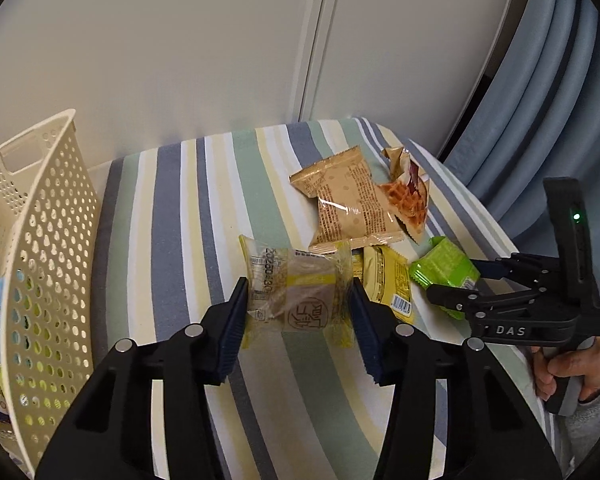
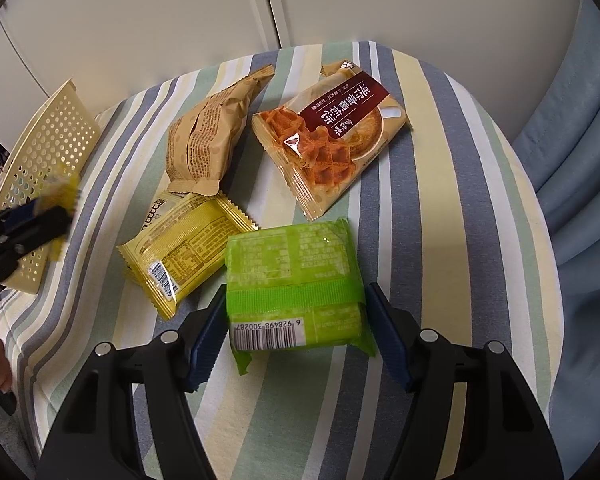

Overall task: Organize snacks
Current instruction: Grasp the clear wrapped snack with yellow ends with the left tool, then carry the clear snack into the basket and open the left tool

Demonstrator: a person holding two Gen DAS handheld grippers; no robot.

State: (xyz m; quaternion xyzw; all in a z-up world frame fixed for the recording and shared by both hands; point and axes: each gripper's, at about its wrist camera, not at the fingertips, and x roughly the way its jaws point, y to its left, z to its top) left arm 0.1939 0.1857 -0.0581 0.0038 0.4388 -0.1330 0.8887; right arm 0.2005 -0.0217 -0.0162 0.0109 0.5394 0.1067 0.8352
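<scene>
We judge the sorting partly done: the cream basket [image 1: 40, 240] at the left already holds some packets, while the brown packet [image 2: 206, 140], the waffle packet [image 2: 328, 132] and the yellow packet [image 2: 184, 252] lie on the striped cushion [image 2: 440, 160]. Our left gripper [image 1: 298, 312] pinches the clear yellow packet [image 1: 296, 292] between its pads, raised and right of the basket. Our right gripper [image 2: 296, 336] grips the green packet [image 2: 292, 280], near us, touching the yellow packet.
</scene>
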